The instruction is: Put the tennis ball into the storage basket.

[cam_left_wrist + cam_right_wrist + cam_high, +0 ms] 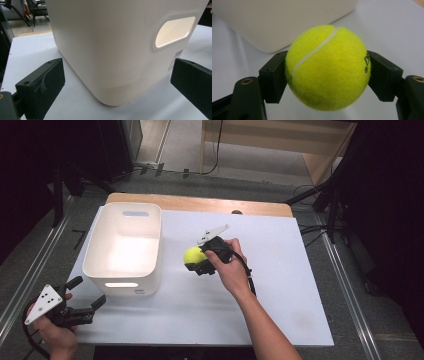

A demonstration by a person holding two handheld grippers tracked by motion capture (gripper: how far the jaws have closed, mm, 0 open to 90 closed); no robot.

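Observation:
A yellow tennis ball (pixel 193 256) hangs just above the white table, right of the white bin (pixel 123 270). My right gripper (pixel 196 260) is shut on the ball. In the right gripper view the ball (pixel 327 67) sits squeezed between both black pads (pixel 273 76), and the bin's rounded corner (pixel 274 22) stands behind it. My left gripper (pixel 86 295) is held near the table's front left corner, its jaws open and pointed at the bin. In the left gripper view its fingers (pixel 41 85) spread wide before the bin's wall (pixel 112 50) with nothing between them.
The bin has a handle slot (pixel 174 31) in its near wall and stands on the white tabletop (pixel 280 285). A wooden strip (pixel 200 203) runs along the table's far edge. Metal rails (pixel 345 280) flank both sides of the table.

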